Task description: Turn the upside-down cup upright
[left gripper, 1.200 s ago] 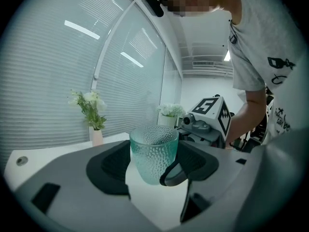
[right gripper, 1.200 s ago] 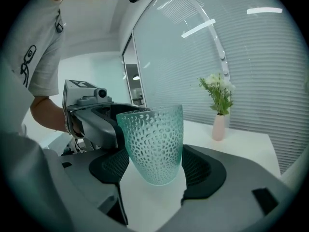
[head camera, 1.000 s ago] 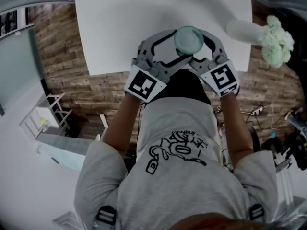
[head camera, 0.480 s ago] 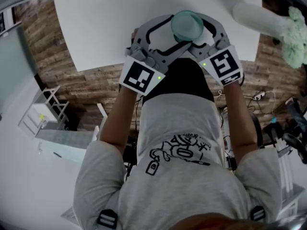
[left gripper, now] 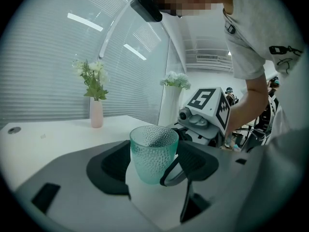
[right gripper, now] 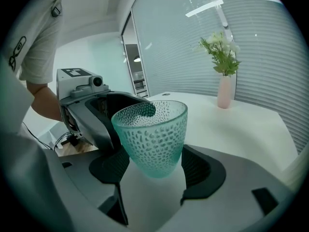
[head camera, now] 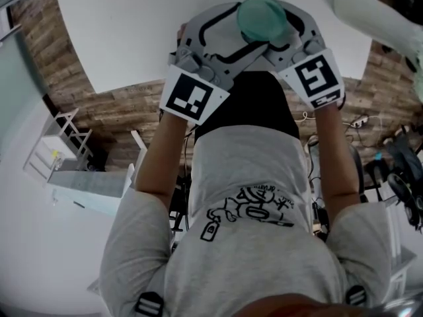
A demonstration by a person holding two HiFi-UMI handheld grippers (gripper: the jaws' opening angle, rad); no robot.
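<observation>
A teal dimpled glass cup (head camera: 260, 17) stands mouth up over the near edge of the white table (head camera: 132, 38). My two grippers meet at it in a V. The left gripper (head camera: 243, 20) comes in from the left, and in the left gripper view its dark pads (left gripper: 115, 164) sit against the sides of the cup (left gripper: 153, 151). The right gripper (head camera: 280, 22) comes in from the right and closes the same way on the cup (right gripper: 152, 137). Whether the cup's base touches the table is hidden.
A tall white vase (head camera: 373, 18) with pale flowers lies off to the right on the table. A small pink vase (left gripper: 96, 114) with green sprigs and a white vase (left gripper: 169, 111) stand further back. The table's near edge runs just under the grippers.
Both grippers have sunk together toward the table with the cup between them. The cup has stayed upright in the same grip.
</observation>
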